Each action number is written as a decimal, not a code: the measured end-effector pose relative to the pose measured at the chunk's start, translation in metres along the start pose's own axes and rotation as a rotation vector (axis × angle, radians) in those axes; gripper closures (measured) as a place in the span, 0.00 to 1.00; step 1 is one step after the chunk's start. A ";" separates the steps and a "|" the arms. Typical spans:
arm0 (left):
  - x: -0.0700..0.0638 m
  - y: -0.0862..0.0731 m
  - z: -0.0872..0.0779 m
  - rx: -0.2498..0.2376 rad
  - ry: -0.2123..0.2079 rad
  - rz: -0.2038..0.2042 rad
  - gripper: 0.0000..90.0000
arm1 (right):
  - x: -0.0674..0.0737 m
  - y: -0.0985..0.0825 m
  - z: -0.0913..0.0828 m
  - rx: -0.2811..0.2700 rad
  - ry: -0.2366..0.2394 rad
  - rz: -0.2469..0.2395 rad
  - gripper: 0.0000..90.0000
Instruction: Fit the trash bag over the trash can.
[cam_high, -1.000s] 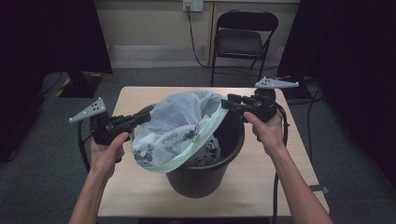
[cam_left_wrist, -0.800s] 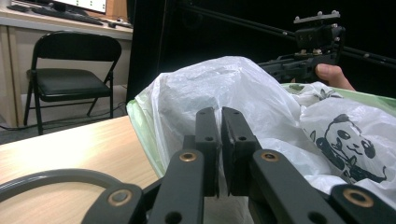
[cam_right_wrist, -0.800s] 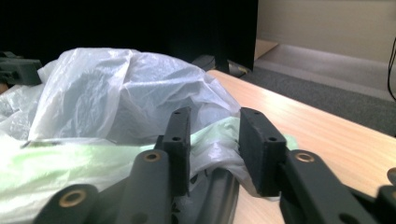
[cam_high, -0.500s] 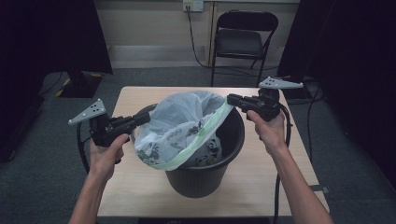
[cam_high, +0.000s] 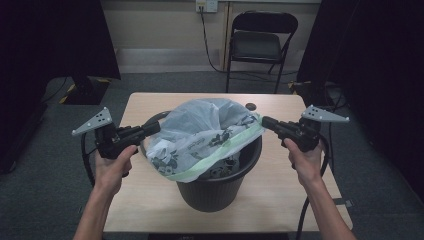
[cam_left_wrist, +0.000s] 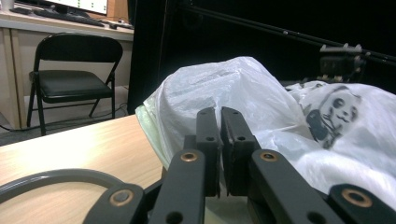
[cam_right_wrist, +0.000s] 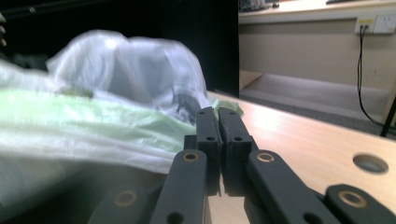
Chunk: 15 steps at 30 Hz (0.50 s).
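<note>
A white plastic bag (cam_high: 200, 135) with a panda print and a pale green rim (cam_high: 220, 152) bulges out of a black bucket (cam_high: 220, 187) on the wooden table (cam_high: 280, 200). My left gripper (cam_high: 156, 127) is at the bag's left edge, jaws shut on the film. In the left gripper view its jaws (cam_left_wrist: 219, 114) are together with the bag (cam_left_wrist: 243, 88) just beyond. My right gripper (cam_high: 265, 121) has just been closing and pinches the green rim's right corner. The right gripper view shows those jaws (cam_right_wrist: 217, 114) together, the green rim (cam_right_wrist: 93, 121) running off to their left.
The bucket's grey handle (cam_left_wrist: 51, 177) lies down on the left side. A round hole (cam_high: 250, 106) is in the tabletop behind the bucket. A black folding chair (cam_high: 260, 45) stands beyond the table, and cables trail on the floor at right.
The right gripper has shifted right and down, away from the bag's middle, and the green rim now stretches out to it. The left gripper has stayed put.
</note>
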<state>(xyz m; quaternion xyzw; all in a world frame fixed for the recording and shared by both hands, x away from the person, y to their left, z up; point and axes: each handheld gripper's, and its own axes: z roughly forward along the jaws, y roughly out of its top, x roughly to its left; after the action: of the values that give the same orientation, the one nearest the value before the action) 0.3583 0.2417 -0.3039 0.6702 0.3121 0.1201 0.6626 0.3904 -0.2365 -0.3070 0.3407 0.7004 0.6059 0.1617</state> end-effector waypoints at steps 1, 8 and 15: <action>0.000 0.000 0.000 0.000 0.003 -0.001 0.96 | -0.001 -0.005 0.000 0.009 -0.006 0.001 0.98; 0.002 0.007 0.005 0.038 0.041 0.018 0.89 | 0.001 -0.022 0.017 0.058 0.010 -0.018 0.95; 0.008 0.015 0.022 0.056 0.058 0.058 0.61 | 0.001 -0.006 0.014 0.017 -0.050 -0.028 0.74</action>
<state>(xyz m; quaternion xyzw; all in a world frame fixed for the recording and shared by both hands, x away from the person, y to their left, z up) 0.3811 0.2297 -0.2940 0.6934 0.3149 0.1497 0.6306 0.3971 -0.2253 -0.3155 0.3472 0.7061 0.5888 0.1847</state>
